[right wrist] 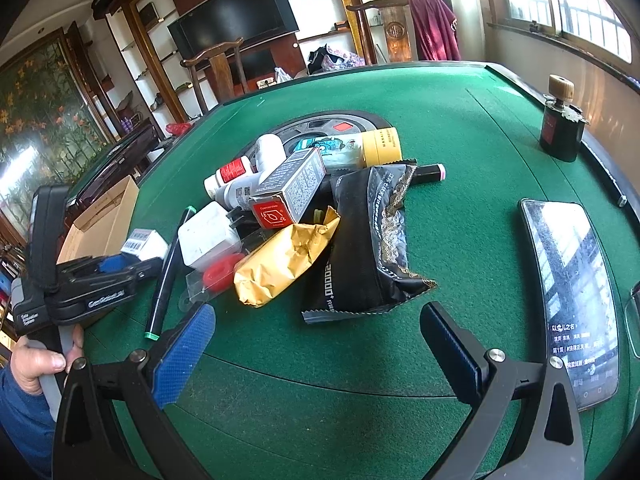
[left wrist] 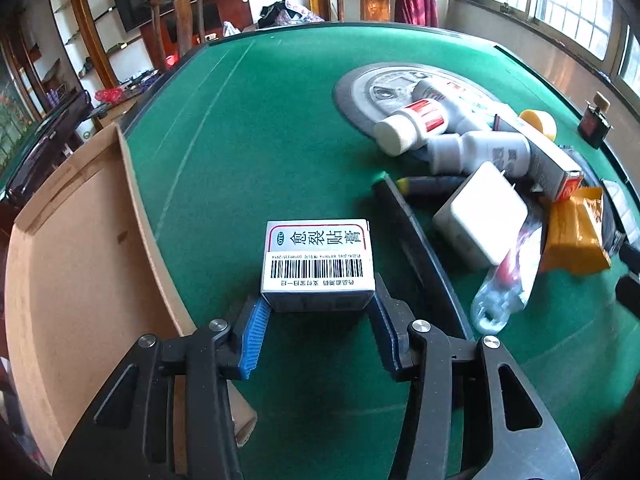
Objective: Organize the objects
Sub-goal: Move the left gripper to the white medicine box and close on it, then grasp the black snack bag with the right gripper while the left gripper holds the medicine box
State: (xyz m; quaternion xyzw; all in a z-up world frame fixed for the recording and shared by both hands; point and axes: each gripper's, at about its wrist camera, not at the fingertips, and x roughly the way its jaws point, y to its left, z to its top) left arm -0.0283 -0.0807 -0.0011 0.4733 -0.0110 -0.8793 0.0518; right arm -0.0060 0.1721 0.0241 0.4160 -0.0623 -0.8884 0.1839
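Observation:
A white medicine box [left wrist: 318,264] with a barcode lies on the green felt table [left wrist: 260,120]. My left gripper [left wrist: 319,300] is shut on its near end, one blue pad against each side. The right wrist view shows the same box [right wrist: 146,242] in the left gripper [right wrist: 116,264], held by a person's hand [right wrist: 36,364]. My right gripper [right wrist: 318,312] hovers open over the felt with nothing between its fingers, just in front of a black snack packet [right wrist: 372,240]. An open cardboard box [left wrist: 80,240] stands off the table's left edge.
A pile sits mid-table: white bottles [left wrist: 416,124], a white charger [left wrist: 476,216], a gold packet [right wrist: 284,256], a grey carton [right wrist: 292,184] and a yellow-capped tube [right wrist: 360,148]. A black marker [right wrist: 166,268] lies beside it. A phone [right wrist: 568,292] and a dark bottle [right wrist: 560,120] are to the right.

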